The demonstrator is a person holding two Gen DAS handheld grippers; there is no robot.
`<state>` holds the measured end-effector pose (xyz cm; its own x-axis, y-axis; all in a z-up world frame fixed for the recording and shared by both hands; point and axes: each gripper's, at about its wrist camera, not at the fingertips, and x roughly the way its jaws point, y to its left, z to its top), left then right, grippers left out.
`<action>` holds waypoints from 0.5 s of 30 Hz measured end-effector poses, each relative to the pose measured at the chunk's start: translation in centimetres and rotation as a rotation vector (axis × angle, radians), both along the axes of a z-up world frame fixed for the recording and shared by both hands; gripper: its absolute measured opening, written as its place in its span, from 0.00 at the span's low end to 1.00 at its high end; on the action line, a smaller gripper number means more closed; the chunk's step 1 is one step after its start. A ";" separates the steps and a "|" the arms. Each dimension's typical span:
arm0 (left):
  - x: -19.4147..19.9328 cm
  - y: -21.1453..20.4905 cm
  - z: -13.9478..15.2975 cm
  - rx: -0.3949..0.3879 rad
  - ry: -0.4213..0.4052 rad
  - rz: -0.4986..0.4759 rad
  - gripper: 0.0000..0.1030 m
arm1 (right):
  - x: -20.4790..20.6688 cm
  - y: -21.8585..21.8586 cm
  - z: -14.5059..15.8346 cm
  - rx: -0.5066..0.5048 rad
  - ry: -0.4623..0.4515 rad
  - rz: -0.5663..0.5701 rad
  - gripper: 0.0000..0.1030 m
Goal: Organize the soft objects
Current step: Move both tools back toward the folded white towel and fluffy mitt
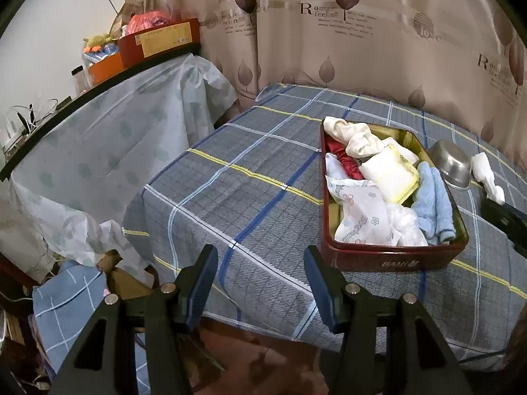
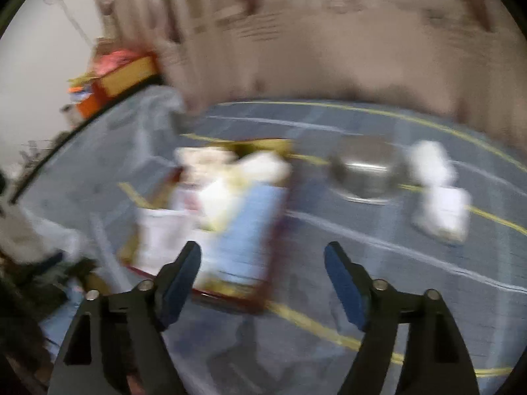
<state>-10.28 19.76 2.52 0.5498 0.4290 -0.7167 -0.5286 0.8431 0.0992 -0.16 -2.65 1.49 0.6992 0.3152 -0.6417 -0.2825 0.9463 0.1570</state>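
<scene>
A dark red tin box [image 1: 392, 256] sits on the checked bed cover. It holds soft things: a blue towel [image 1: 433, 202], a patterned white cloth [image 1: 362, 214], a yellow-edged white pad [image 1: 392, 172], a cream cloth [image 1: 355, 136] and a red cloth [image 1: 346, 161]. A white cloth [image 1: 487, 174] lies outside it, right of a steel bowl [image 1: 453, 164]. My left gripper [image 1: 260, 263] is open and empty, left of the box's near end. The right wrist view is blurred: my right gripper [image 2: 263, 260] is open and empty over the box's near end [image 2: 230, 293]; the white cloth [image 2: 441, 194] lies to its right.
The bed cover's [image 1: 237, 177] near edge hangs over the floor. A covered shelf [image 1: 108, 125] with boxes stands at the left. A curtain [image 1: 362, 33] hangs behind the bed. Clutter lies on the floor at lower left. The steel bowl also shows in the right wrist view [image 2: 365, 171].
</scene>
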 end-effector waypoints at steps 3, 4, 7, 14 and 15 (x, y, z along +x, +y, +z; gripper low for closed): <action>0.1 -0.3 -0.1 0.020 0.008 -0.001 0.54 | -0.4 -5.0 -1.0 -0.061 -0.004 -0.115 0.76; 0.2 -0.4 -0.1 0.025 0.009 -0.002 0.54 | -0.4 -6.8 -1.5 -0.101 -0.004 -0.158 0.77; 0.3 -0.8 -0.3 0.047 0.020 -0.005 0.54 | -0.2 -11.9 -2.8 -0.160 0.014 -0.255 0.78; 0.2 -2.3 -0.1 0.150 0.012 -0.007 0.54 | 0.5 -21.3 -4.4 -0.227 0.072 -0.440 0.84; 0.1 -2.6 0.0 0.159 0.005 -0.012 0.54 | 0.5 -22.7 -4.8 -0.219 0.085 -0.464 0.85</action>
